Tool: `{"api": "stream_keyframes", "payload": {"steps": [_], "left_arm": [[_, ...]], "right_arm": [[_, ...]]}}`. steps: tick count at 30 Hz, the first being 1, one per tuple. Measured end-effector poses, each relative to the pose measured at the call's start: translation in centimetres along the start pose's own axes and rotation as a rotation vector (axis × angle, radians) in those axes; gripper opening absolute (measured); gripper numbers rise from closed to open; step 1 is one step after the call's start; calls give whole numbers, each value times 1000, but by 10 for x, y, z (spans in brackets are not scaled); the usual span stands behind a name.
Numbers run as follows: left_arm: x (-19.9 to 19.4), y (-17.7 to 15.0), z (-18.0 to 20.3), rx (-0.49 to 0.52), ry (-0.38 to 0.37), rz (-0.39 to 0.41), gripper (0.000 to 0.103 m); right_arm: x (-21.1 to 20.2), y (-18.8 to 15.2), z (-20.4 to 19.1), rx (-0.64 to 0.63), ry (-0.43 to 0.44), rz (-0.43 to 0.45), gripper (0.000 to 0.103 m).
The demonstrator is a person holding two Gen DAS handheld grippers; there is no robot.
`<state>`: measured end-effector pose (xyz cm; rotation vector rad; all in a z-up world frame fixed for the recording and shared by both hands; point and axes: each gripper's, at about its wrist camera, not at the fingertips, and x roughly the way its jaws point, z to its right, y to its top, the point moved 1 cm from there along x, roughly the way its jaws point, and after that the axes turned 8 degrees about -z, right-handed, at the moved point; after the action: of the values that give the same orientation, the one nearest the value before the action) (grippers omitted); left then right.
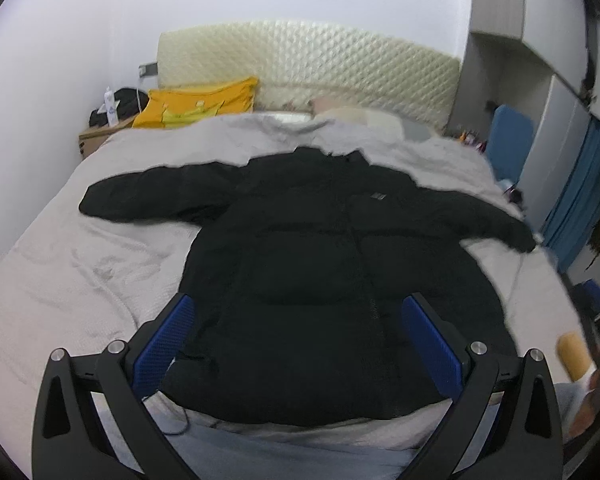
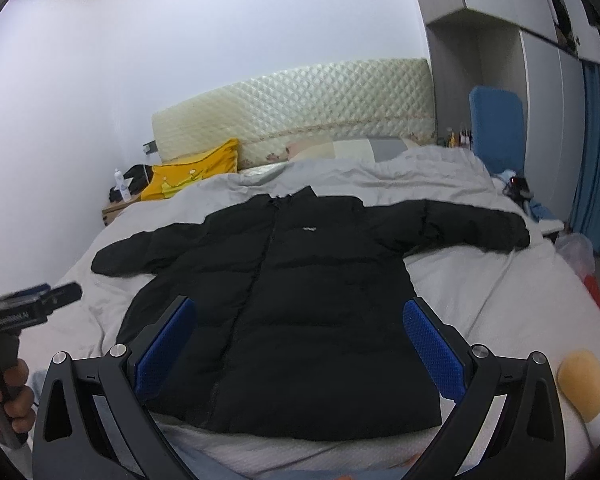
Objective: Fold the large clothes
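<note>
A black puffer jacket (image 1: 320, 248) (image 2: 284, 292) lies flat on the bed, front up and zipped, both sleeves spread out sideways and its hem toward me. My left gripper (image 1: 298, 304) hovers open above the hem with nothing between its blue pads (image 1: 168, 340). Over the lower part of the jacket my right gripper (image 2: 298, 308) is open too, and holds nothing. The left gripper's black body (image 2: 32, 304), held by a hand (image 2: 8, 396), shows at the left edge of the right wrist view.
The bed has a light grey cover (image 1: 72, 264) (image 2: 480, 288) and a quilted cream headboard (image 2: 296, 108). A yellow pillow (image 1: 198, 104) lies at the head. A yellow-and-white object (image 2: 588, 384) rests near the bed's right corner. Wardrobes and blue fabric (image 2: 596, 168) stand to the right.
</note>
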<state>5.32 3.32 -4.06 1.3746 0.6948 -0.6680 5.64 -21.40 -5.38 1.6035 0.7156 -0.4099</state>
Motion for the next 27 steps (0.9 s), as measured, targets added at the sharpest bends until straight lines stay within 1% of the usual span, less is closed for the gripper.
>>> {"api": "stream_keyframes", "payload": {"steps": [2,4,7,9,11,13,15,18,20,23,25,27], "left_arm": [[21,3,-10,5,30,-36,103],[42,5,-22,15,48,-77,103],[73,4,-43,-3,75,-144,103],[95,4,-60,-38,61,-202,103],[118,3,-81,-98,29,-268,103],[135,0,-96,-152,30,-309,103],[151,-3,-110,-211,18,-350,103],[169,-6,-118,-268,-4,-407,103],[181,-10,-122,-289,5,-441,103],[199,-14,-124,-318,-12,-499,103],[210,-15,-128,-343,-32,-524,103],[218,-16,-129,-361,-29,-540,103]], "right_arm": [[14,3,12,21,-1,-31,103],[35,6,29,47,11,-85,103],[58,5,50,84,18,-143,103],[74,5,69,125,15,-182,103],[88,2,86,179,42,-222,103],[102,-2,104,247,44,-263,103],[111,-5,115,301,66,-295,103],[130,-11,132,389,88,-348,102],[144,-17,144,456,107,-392,102],[169,-29,160,539,89,-474,102],[182,-36,165,586,94,-520,100],[192,-42,171,627,80,-559,98]]}}
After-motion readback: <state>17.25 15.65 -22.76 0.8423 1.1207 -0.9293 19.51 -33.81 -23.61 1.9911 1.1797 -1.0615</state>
